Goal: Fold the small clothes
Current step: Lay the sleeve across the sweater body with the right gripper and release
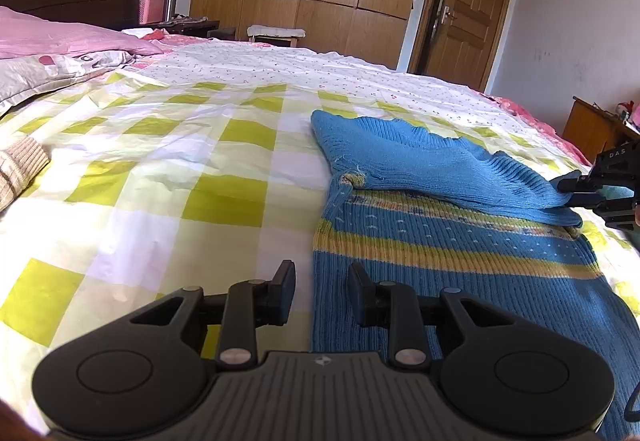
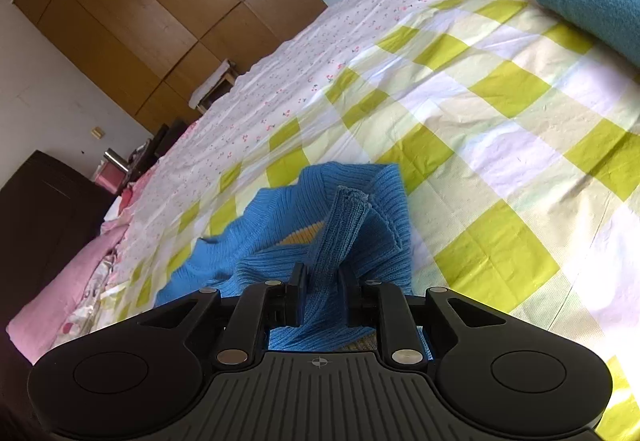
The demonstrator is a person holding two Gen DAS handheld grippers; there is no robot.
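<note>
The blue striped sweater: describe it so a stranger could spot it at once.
On the bed's green-and-white checked sheet lies the blue knitted sweater, its sleeve pinched in the right gripper. Yellow bands across its ribbed body set it apart from the beige knit nearby.

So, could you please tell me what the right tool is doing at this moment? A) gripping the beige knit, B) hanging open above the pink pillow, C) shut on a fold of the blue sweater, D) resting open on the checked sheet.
C: in the right wrist view the right tool has its fingers pressed onto a bunched fold of the blue sweater.
</note>
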